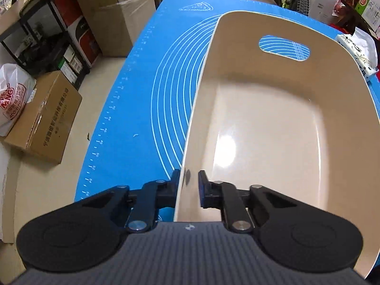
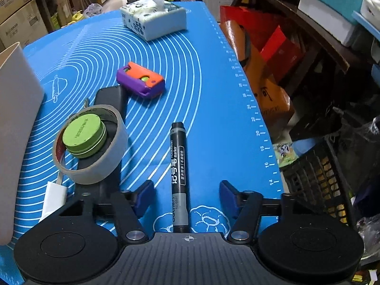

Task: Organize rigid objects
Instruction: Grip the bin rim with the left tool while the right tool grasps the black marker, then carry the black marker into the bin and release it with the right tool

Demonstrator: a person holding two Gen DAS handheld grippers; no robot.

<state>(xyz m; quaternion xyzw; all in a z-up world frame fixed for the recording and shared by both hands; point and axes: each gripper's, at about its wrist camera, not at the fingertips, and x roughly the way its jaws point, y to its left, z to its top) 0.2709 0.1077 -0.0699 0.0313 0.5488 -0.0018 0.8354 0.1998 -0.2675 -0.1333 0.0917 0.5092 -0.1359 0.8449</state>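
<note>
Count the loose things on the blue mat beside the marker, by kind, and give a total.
Marker: 1
Tape roll: 1
Green tin: 1
Purple-orange block: 1
Tissue pack: 1
Black flat device: 1
White adapter: 1
Screw: 1
Total: 8

Beyond my blue mat (image 1: pixel 133 109), a brown cardboard box (image 1: pixel 45 123) sits on the floor beside a white plastic bag (image 1: pixel 11 95). A tissue pack (image 2: pixel 154 19) rests at the mat's far end, and a black crate (image 2: pixel 315 178) stands to my right.
</note>
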